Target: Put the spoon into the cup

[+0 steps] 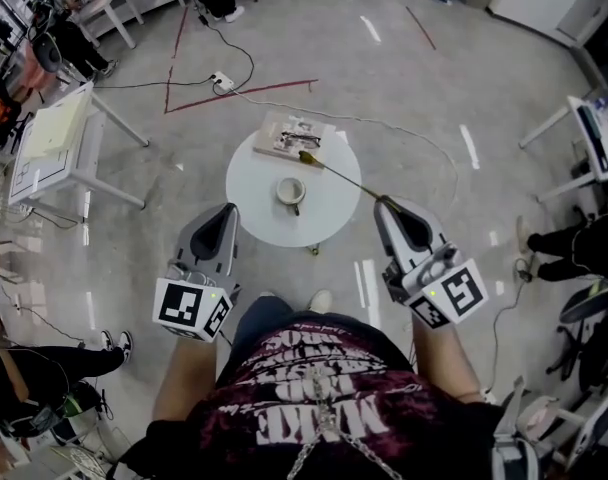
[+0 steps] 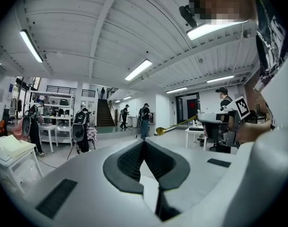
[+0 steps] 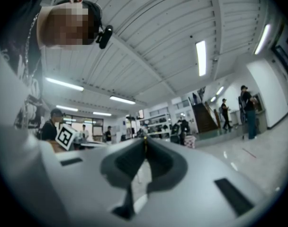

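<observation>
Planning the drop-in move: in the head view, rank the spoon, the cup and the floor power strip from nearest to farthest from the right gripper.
1. spoon, held in the right gripper jaws.
2. cup, mid-way across the table.
3. power strip, on the floor beyond the table.

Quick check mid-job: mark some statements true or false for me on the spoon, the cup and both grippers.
1. The right gripper is shut on the handle end of the spoon. True.
2. The spoon's bowl sits inside the cup. False: it is in the air beyond the cup, by the book.
3. The left gripper is shut with nothing between its jaws. True.
4. The cup lies tipped on its side. False: it stands upright on the round table.
</observation>
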